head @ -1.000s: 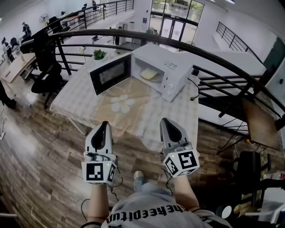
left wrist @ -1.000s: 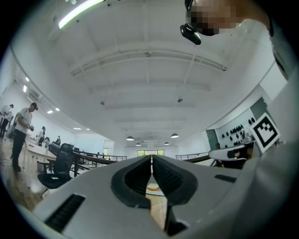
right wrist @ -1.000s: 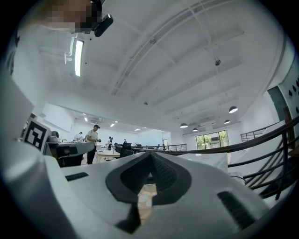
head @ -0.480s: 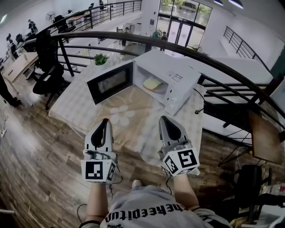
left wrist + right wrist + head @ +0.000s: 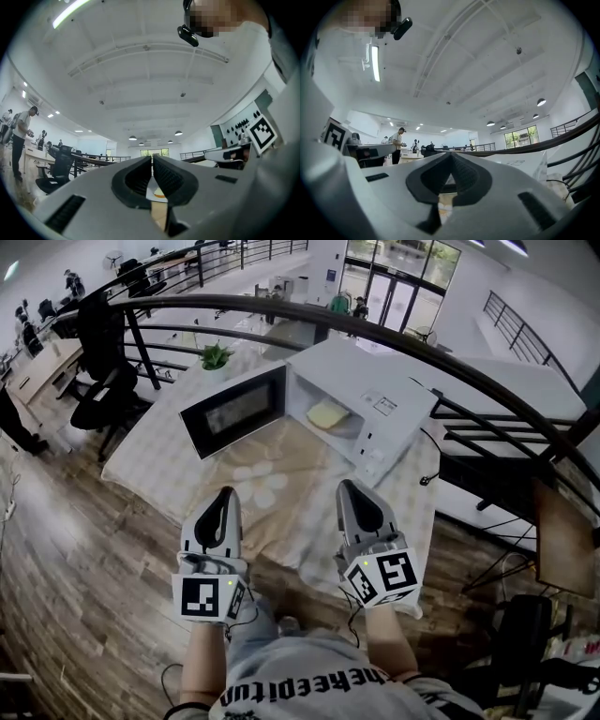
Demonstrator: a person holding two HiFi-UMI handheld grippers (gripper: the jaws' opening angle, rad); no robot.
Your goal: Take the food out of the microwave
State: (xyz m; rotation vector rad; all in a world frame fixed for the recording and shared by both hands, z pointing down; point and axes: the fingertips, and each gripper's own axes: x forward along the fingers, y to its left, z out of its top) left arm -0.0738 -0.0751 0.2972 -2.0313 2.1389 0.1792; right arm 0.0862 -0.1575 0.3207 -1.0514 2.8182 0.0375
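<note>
A white microwave (image 5: 384, 404) stands on a table with a checked cloth (image 5: 164, 460). Its door (image 5: 234, 409) is swung open to the left. Inside lies the yellow food (image 5: 328, 414) on a pale plate. My left gripper (image 5: 222, 495) and right gripper (image 5: 349, 486) hover side by side over the table's near edge, well short of the microwave, pointing towards it. Both are shut with nothing between the jaws. The left gripper (image 5: 152, 158) shows its tips touching in its own view. The right gripper (image 5: 451, 154) is likewise shut, with the microwave's side (image 5: 525, 166) beyond it.
A curved black railing (image 5: 441, 348) runs right behind the table. A small potted plant (image 5: 215, 355) stands at the table's far left corner. A black office chair (image 5: 98, 381) stands to the left on the wooden floor. The microwave's cord (image 5: 429, 476) hangs at the right.
The table and microwave have come closer and lower in the head view as both grippers moved forward towards them. Both grippers stayed shut.
</note>
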